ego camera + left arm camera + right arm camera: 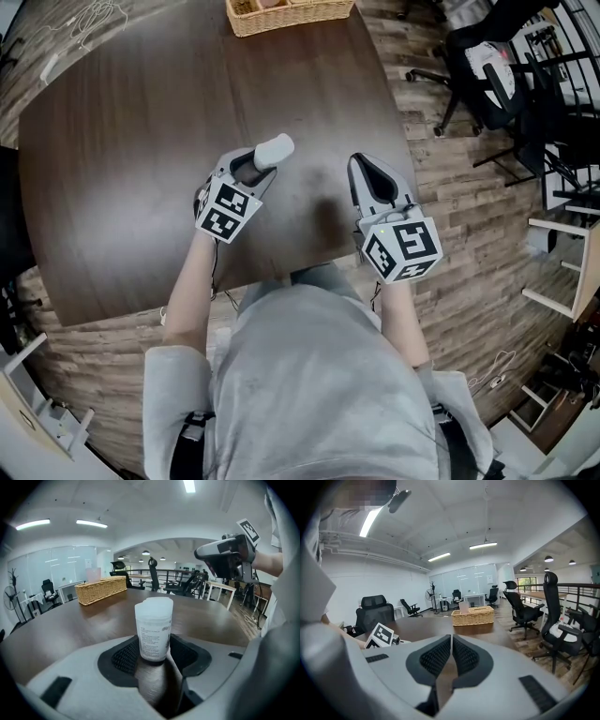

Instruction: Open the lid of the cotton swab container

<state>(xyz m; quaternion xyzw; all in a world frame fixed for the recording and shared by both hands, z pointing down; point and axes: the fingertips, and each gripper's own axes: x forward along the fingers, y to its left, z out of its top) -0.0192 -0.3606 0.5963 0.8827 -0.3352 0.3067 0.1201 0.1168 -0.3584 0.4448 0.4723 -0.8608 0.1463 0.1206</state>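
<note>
Gripping the cotton swab container (153, 632) low on its body, the left gripper (251, 171) leaves the lid (157, 603), apparently still on, exposed to the right gripper (451, 638), whose jaws are closed and empty.

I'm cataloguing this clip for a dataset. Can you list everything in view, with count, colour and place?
container: one, cloudy white with a printed label, lid on, between the left gripper's jaws
basket: one, tan wicker, at the table's far edge
table: one, dark brown wood, under both grippers
office chairs: several, black, off to the right of the table
left gripper: one, grey with black pads, closed on the container above the table
right gripper: one, grey with black pads, jaws together and empty, beside the left one
arms: two, bare forearms out of grey sleeves, reaching over the table's near edge
</note>
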